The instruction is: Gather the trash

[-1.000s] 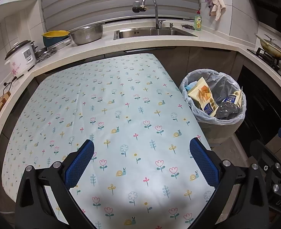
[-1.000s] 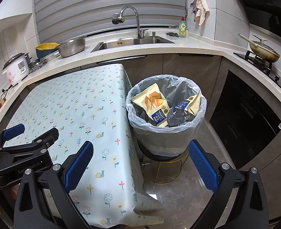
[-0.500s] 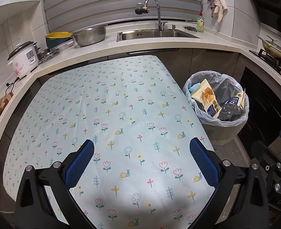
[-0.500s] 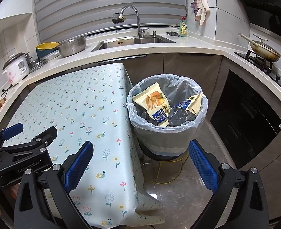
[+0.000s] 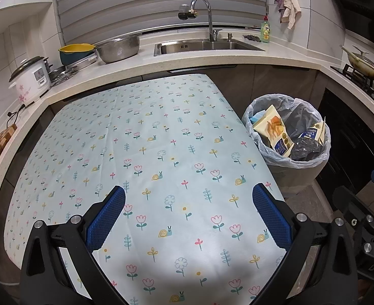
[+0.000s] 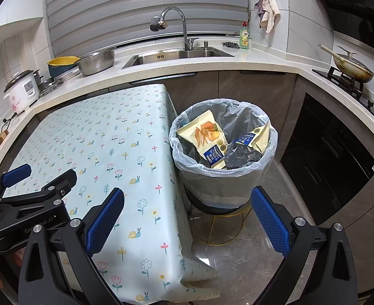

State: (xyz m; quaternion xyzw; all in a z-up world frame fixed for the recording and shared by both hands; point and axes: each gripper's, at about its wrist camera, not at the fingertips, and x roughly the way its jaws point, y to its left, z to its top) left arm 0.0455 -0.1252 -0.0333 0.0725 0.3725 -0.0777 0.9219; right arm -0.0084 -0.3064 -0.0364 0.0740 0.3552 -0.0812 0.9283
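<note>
Lined bin (image 6: 224, 178) beside table (image 6: 105, 137): 2 yellow snack bags (image 6: 204, 137), 1 black wrapper (image 6: 241, 156) seen. Left gripper (image 5: 189, 218) and right gripper (image 6: 187, 218) fingers spread wide, nothing held.

We are in a home kitchen; a sink (image 6: 176, 56) and faucet (image 6: 174, 25), rice cooker (image 5: 30, 81), stovetop pan (image 6: 352, 68) and flowered tablecloth (image 5: 148, 165) show it.

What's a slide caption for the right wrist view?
Open right claw faces lined trash bin holding snack bags beside floral tablecloth.
</note>
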